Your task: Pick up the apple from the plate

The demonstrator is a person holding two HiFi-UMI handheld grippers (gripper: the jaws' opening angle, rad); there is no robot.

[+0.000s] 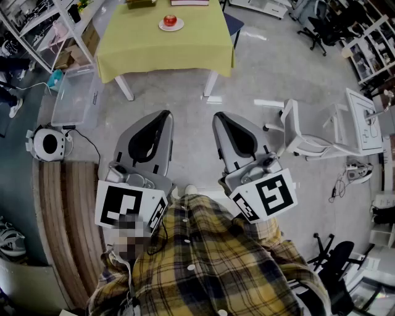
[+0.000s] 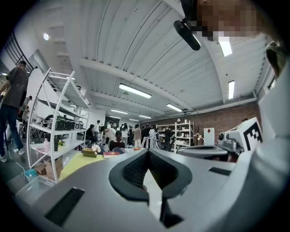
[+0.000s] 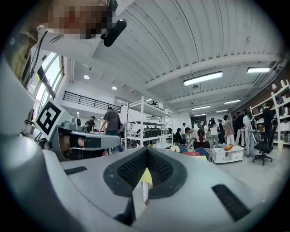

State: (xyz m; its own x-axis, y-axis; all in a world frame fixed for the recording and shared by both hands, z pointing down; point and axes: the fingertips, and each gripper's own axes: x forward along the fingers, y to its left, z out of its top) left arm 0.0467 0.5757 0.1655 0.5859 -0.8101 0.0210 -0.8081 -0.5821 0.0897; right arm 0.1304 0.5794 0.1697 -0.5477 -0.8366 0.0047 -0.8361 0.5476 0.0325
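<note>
1. On the plate [image 1: 171,26] atop the yellow-clothed table [image 1: 185,52]: the apple [image 1: 170,20], red, upright, well apart from both claws.
2. Low in the head view, the left gripper [image 1: 165,115]: jaws together, nothing between them, held level and aimed at the table.
3. Just beside it, the right gripper [image 1: 218,116]: jaws together too, empty.
4. Between claws and table: bare grey floor [image 1: 185,105], then the table's white legs [image 1: 126,86] at the near edge.
5. Left of the table: a clear bin [image 1: 77,95] on the floor; nearer, a round white device [image 1: 49,143] with a cable.
6. Off to the right: a white chair [image 1: 302,133] and a white desk [image 1: 364,117], clear of the straight line to the plate.
7. Behind the plate: books [image 1: 190,2].
8. Far back in the gripper views: shelves [image 3: 145,122] and people [image 3: 199,136].
</note>
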